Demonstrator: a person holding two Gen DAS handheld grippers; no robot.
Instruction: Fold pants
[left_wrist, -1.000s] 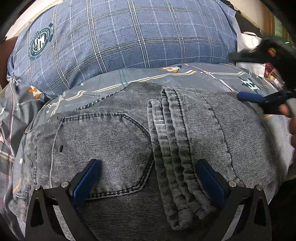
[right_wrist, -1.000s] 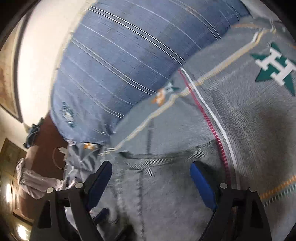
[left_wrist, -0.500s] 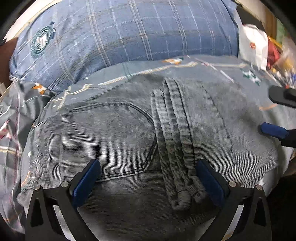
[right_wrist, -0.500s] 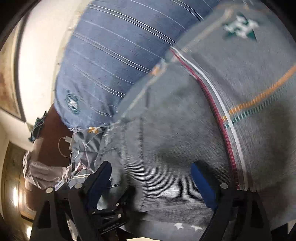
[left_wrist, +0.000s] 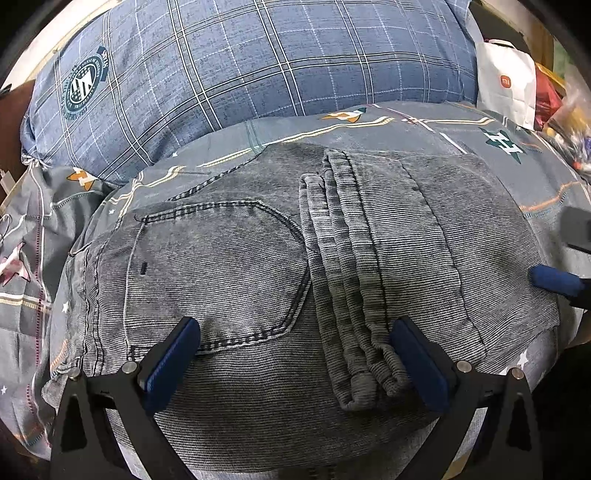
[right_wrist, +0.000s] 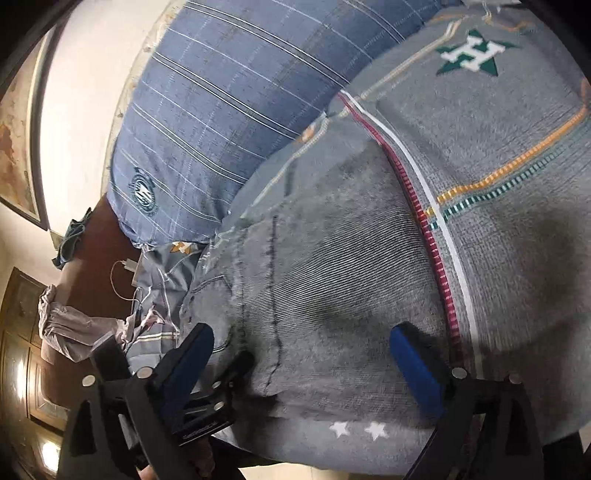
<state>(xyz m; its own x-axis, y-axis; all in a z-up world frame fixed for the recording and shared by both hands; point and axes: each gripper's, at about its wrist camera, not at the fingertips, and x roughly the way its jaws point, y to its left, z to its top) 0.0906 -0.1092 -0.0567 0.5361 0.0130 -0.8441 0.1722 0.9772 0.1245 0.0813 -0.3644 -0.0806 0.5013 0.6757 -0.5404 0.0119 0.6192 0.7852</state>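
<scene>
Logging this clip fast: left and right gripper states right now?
Left gripper: open, empty, over the folded jeans.
Right gripper: open, empty, at the jeans' edge.

"mi" logo on white bag (left_wrist: 506, 79)

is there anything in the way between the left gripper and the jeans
Nothing visible. The left hand-held gripper is open right over the folded jeans, its fingers on either side of the back pocket and rolled hems, with only denim between them.
</scene>
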